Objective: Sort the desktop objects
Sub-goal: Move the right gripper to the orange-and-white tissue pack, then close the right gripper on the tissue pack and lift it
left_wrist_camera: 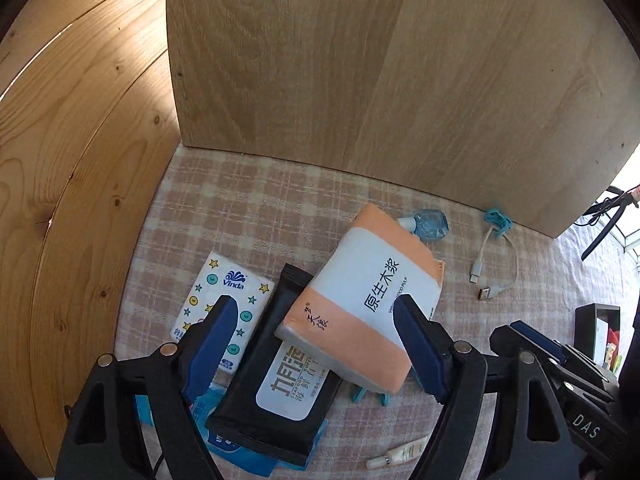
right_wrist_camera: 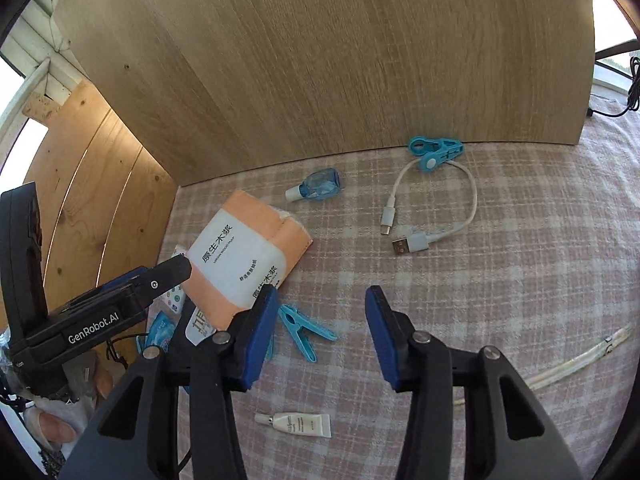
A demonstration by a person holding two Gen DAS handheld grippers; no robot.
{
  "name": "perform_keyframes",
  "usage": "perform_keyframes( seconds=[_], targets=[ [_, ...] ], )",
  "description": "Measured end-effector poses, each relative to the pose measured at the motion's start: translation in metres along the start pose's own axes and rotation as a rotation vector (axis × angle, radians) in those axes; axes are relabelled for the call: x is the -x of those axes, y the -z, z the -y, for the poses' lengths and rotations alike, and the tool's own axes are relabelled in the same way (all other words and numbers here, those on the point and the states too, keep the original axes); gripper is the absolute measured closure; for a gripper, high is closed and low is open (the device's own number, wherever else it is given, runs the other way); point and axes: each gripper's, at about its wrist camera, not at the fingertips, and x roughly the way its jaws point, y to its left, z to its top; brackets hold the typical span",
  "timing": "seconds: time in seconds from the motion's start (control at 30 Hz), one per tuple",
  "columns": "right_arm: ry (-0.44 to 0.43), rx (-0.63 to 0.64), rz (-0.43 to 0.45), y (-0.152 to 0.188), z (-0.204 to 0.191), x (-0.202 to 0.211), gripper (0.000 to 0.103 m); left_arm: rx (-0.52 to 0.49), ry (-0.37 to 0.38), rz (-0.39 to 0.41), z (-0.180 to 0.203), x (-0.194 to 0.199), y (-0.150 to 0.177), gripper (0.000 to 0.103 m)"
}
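Left wrist view: the left gripper (left_wrist_camera: 314,344) hangs with jaws spread wide over a pile at the checked tablecloth's (left_wrist_camera: 248,208) left edge, gripping nothing. An orange-and-white tissue pack (left_wrist_camera: 362,304) lies tilted across a black wet-wipe pack (left_wrist_camera: 276,396), with a star-printed Vinda tissue pack (left_wrist_camera: 224,300) just beside and a blue packet (left_wrist_camera: 236,448) underneath. Closing here could pinch two packs together or drag the stack, since they overlap.

Right wrist view: the right gripper (right_wrist_camera: 322,334) is also wide open and empty, above bare cloth between a blue clothespin (right_wrist_camera: 304,330) and a white USB cable (right_wrist_camera: 432,216). A second blue clip (right_wrist_camera: 434,150) touches the cable's loop, so lifting either may drag the other. A small blue bottle (right_wrist_camera: 318,186) lies near the wooden backboard (right_wrist_camera: 320,60); a white cream tube (right_wrist_camera: 298,425) lies nearest the camera.
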Motion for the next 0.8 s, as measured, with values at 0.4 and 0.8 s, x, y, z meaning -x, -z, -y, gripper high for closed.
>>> perform_keyframes(
  seconds=[0.4, 0.8],
  targets=[
    [-0.169, -0.133, -0.164, -0.019, -0.005, -0.076, 0.059, 0.058, 0.127, -0.105, -0.006, -0.022, 0.014, 0.043],
    [-0.255, -0.152, -0.209, -0.029, -0.007, -0.075, 0.064, -0.097, 0.095, -0.12, 0.042, -0.007, 0.059, 0.04]
  ],
)
